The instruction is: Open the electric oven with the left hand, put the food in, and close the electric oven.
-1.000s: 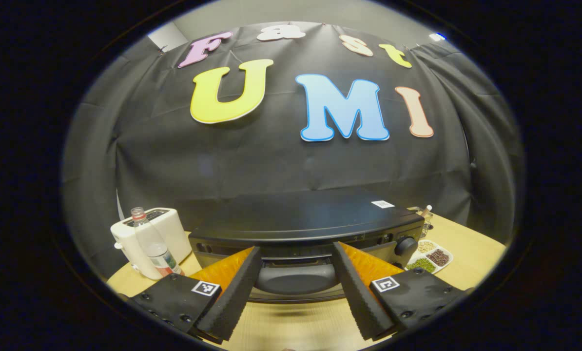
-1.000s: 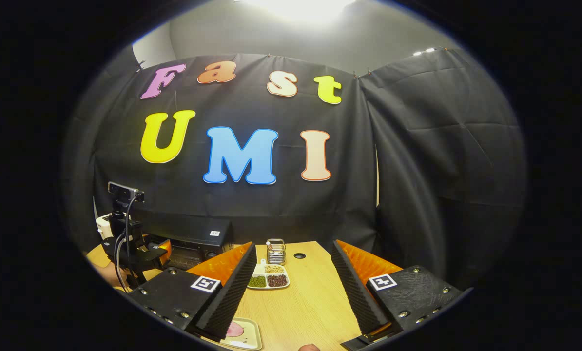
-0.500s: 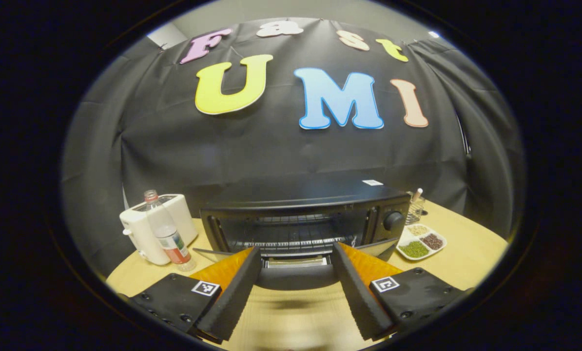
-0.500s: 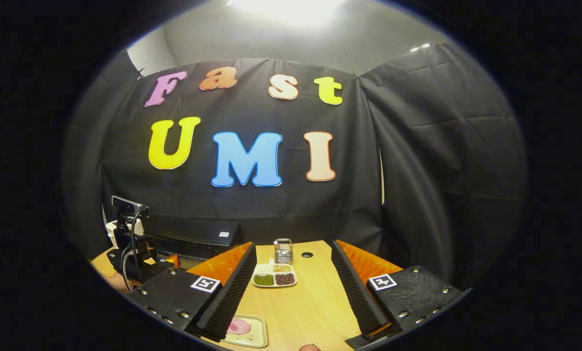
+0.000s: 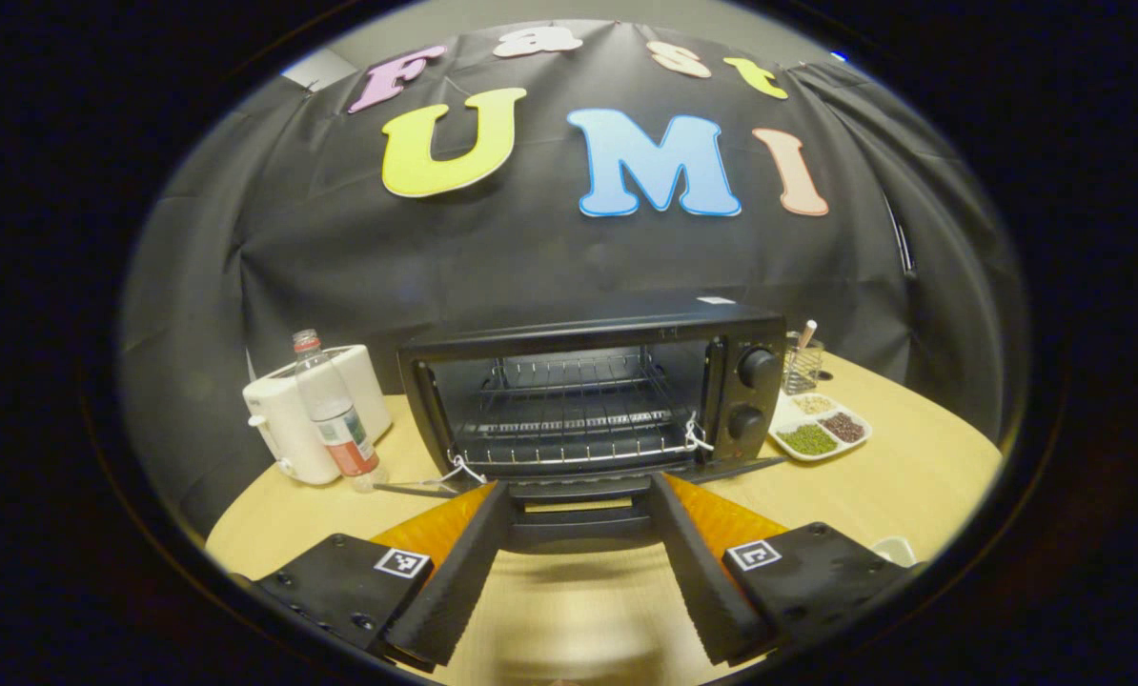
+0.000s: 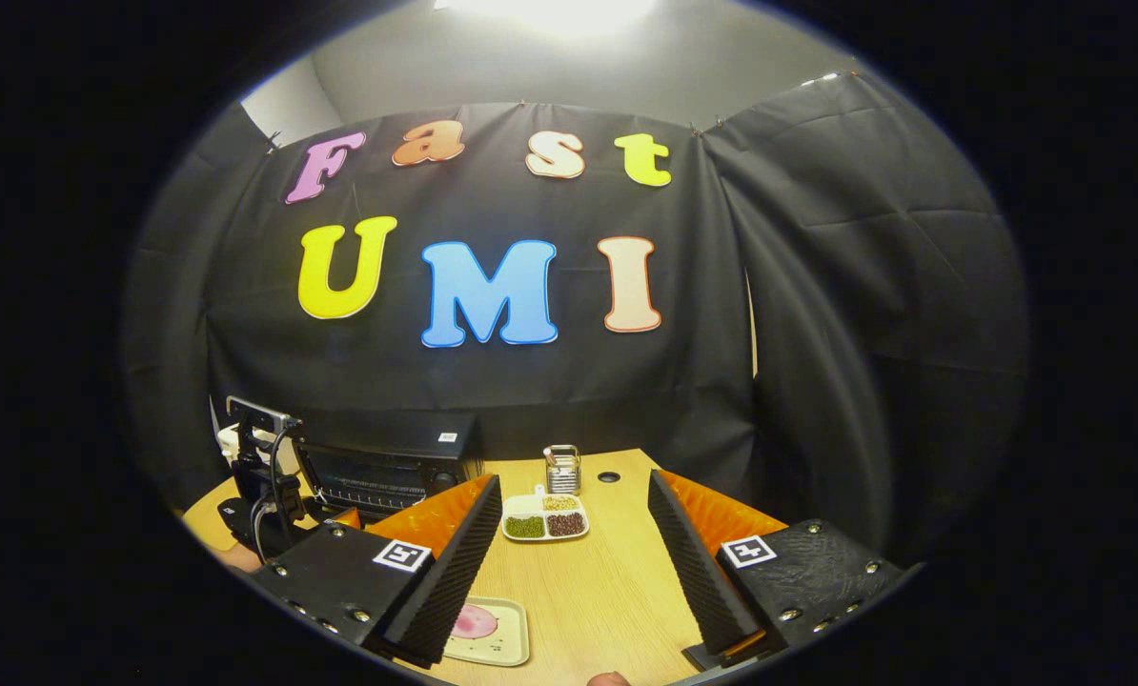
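The black electric oven (image 5: pixel 579 333) stands open on the wooden table, its wire rack (image 5: pixel 569 424) bare. Its door (image 5: pixel 569 488) hangs down flat, and the door handle (image 5: pixel 579 529) lies between the spread fingers of my left gripper (image 5: pixel 580 486), which is open. In the right gripper view, a small tray (image 6: pixel 504 640) with a pink piece of food (image 6: pixel 476 621) sits on the table by the left finger of my right gripper (image 6: pixel 574 481), which is open and holds nothing. The oven (image 6: pixel 388 462) and the left gripper (image 6: pixel 264 495) show at the far left there.
A white toaster (image 5: pixel 288 438) and a plastic bottle (image 5: pixel 331 419) stand left of the oven. A divided dish of beans (image 5: pixel 817 433) and a small holder (image 5: pixel 800 362) sit on its right; the dish (image 6: pixel 545 522) and holder (image 6: pixel 561 467) lie ahead of my right gripper.
The oven door has swung down from almost closed to fully open as my left gripper drew back and lower. My right gripper has tilted down a little, bringing more of the food tray into view.
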